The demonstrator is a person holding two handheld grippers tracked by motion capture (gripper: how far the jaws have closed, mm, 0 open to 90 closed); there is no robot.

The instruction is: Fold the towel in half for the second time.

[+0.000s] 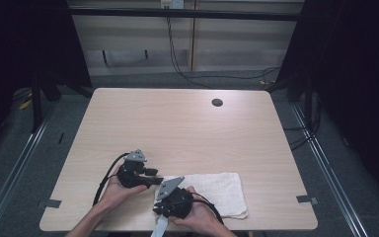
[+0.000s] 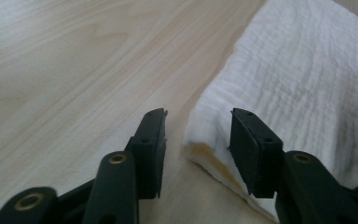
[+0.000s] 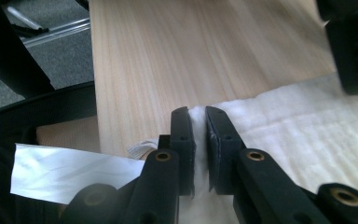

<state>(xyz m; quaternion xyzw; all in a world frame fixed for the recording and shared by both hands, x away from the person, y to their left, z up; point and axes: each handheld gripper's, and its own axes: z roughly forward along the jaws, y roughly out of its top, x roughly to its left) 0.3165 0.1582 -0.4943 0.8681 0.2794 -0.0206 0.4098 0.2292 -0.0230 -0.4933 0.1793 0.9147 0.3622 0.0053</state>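
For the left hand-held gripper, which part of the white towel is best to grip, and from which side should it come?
Probably the corner nearest it. In the left gripper view the folded white towel lies flat, and its thick corner sits between the open jaws of the left hand-held gripper. Come in low from the bare table side, so one jaw slides under the layered edge. The right hand-held gripper already pinches the near edge.
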